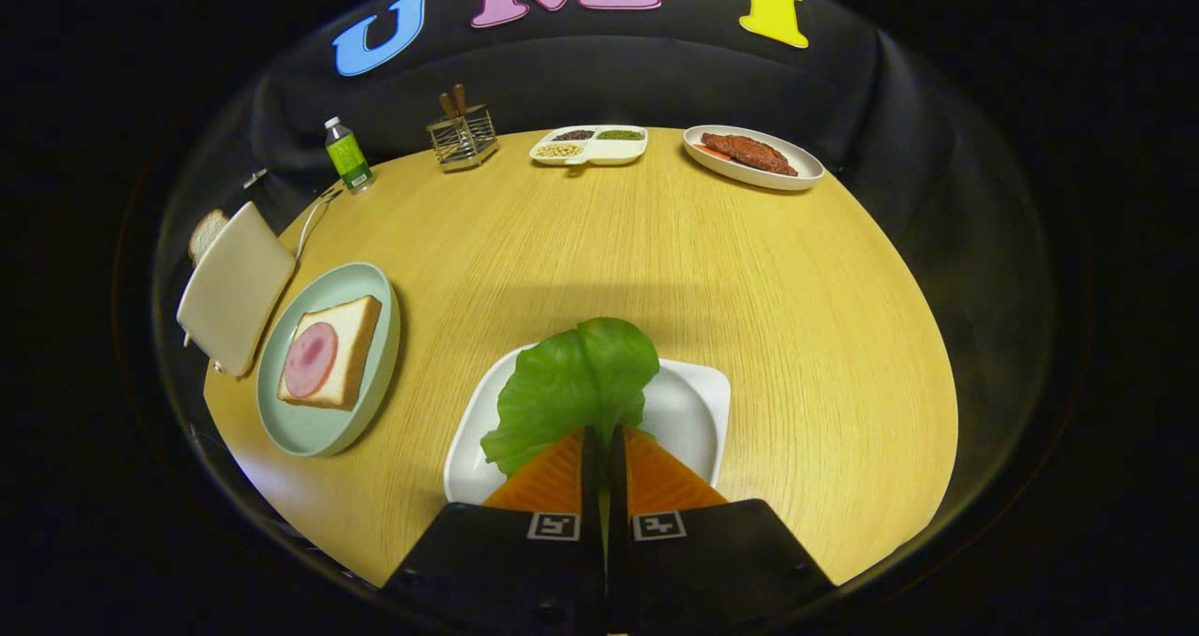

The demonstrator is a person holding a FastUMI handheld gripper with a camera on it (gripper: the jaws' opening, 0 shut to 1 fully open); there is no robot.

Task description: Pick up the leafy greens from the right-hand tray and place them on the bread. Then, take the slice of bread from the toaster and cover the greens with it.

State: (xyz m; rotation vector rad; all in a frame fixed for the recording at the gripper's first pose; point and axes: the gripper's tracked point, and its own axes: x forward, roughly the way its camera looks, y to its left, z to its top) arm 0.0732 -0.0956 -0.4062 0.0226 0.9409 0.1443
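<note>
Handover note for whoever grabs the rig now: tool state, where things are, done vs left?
Tool: shut on the green lettuce leaf, over the white square tray.
Bread slice with pink ham lies on the pale green round plate, uncovered.
Second bread slice sits in the cream toaster.
Done: leaf gripped. Left: lay leaf on the ham bread, then top with toaster slice.

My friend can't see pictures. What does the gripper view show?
The tongs are shut on a green lettuce leaf above a white square tray on a round wooden table. Off to one side, bread topped with a pink ham slice waits on a pale green plate beside a toaster holding another slice.
</note>
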